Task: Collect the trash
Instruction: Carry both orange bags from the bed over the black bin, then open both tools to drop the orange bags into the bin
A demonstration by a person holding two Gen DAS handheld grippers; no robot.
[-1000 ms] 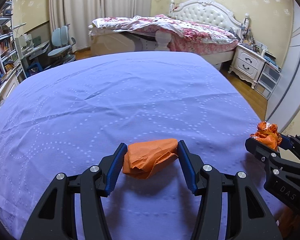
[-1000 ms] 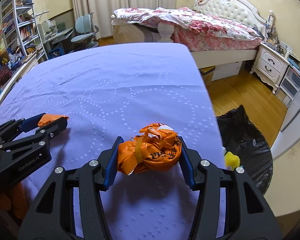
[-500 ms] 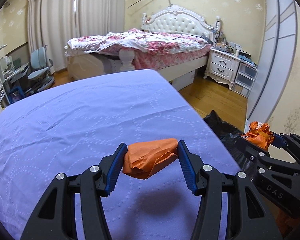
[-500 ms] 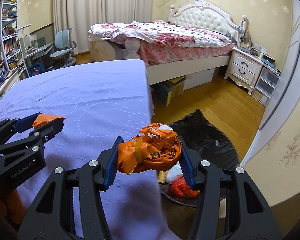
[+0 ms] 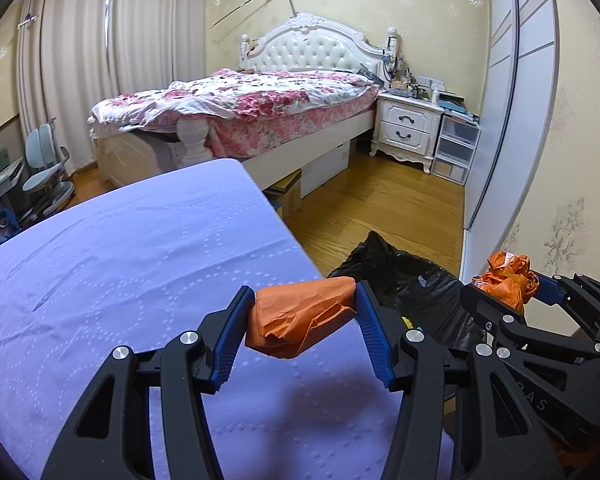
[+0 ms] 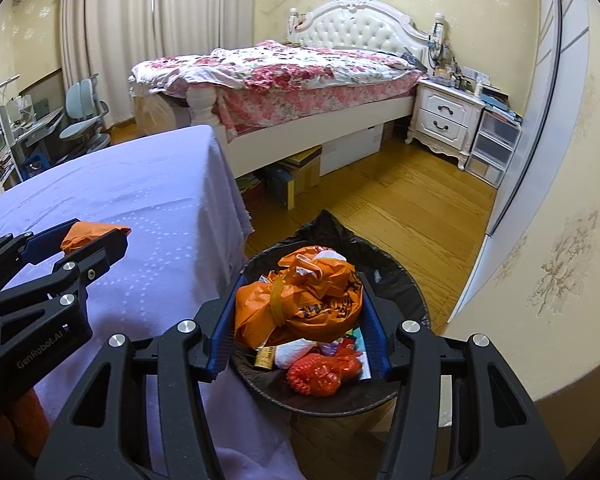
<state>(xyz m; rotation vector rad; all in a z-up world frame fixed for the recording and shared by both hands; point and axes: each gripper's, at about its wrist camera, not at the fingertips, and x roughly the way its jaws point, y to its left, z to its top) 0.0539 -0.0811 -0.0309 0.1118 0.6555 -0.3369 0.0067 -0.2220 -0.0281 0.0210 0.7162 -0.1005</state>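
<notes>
Two pieces remained undropped: our right gripper (image 6: 300,312) clamped the knotted orange bag (image 6: 300,300) above the part-filled bin (image 6: 414,300); our left gripper (image 5: 305,326) clamped orange paper (image 5: 302,322) over the bed edge (image 5: 140,248).

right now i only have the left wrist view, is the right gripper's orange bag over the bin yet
Observer: Yes. In the right wrist view the tied orange bag, clamped in the right gripper, hangs over the open black-lined bin.
Operator: anything in the bin already
Observer: Yes, a red net bag and some packaging lie inside.
Operator: and my left gripper, over the bin too
Observer: No. The left gripper with its orange paper wad is above the purple sheet.
</notes>
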